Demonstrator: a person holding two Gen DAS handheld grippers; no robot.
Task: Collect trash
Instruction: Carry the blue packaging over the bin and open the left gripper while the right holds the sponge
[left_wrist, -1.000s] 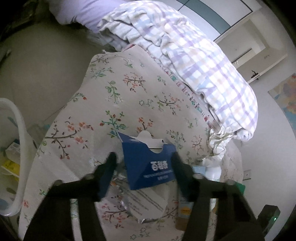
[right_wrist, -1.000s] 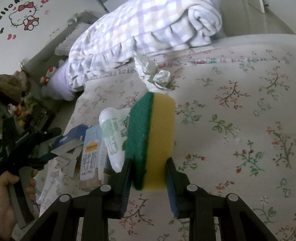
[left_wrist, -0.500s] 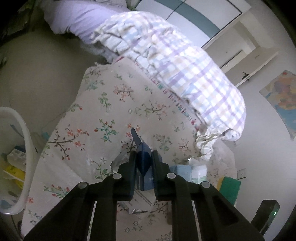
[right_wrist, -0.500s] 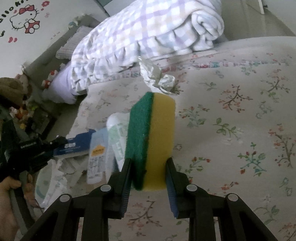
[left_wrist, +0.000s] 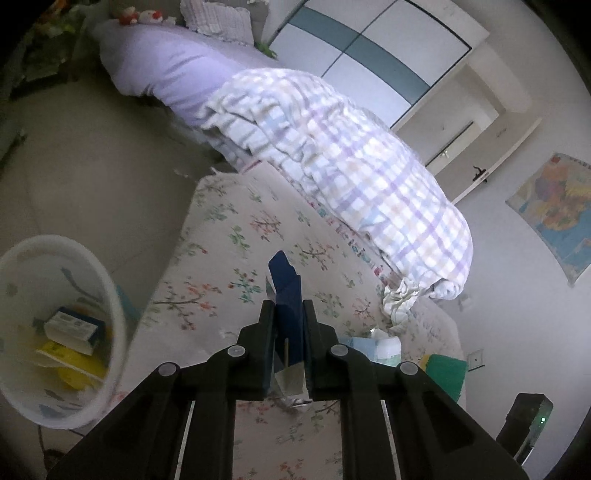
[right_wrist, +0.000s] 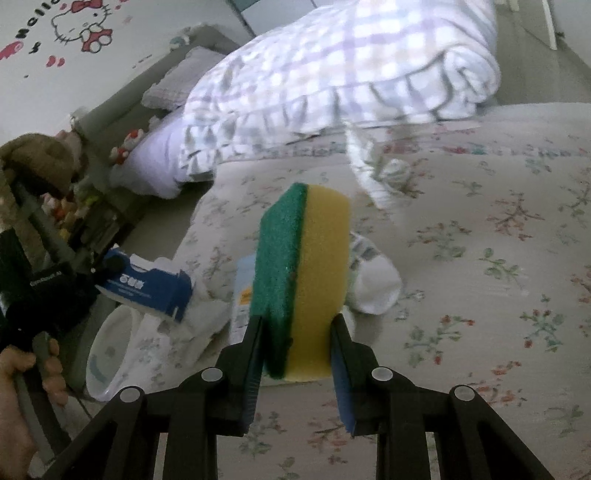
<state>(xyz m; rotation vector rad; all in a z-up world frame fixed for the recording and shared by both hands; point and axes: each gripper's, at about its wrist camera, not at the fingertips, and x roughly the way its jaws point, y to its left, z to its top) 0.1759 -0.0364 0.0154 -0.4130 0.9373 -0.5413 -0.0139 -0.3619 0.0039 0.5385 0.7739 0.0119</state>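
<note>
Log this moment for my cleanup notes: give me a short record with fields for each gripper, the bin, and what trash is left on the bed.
left gripper: jaws shut on blue box, held above the bed
right gripper: jaws shut on sponge, green side on the left
bin: white, on the floor beside the bed; holds a box and yellow packaging
left on bed: white packet, crumpled wrapper

Blue-and-white carton, green-and-yellow sponge, floral cream bedspread, lilac-checked white quilt.
</note>
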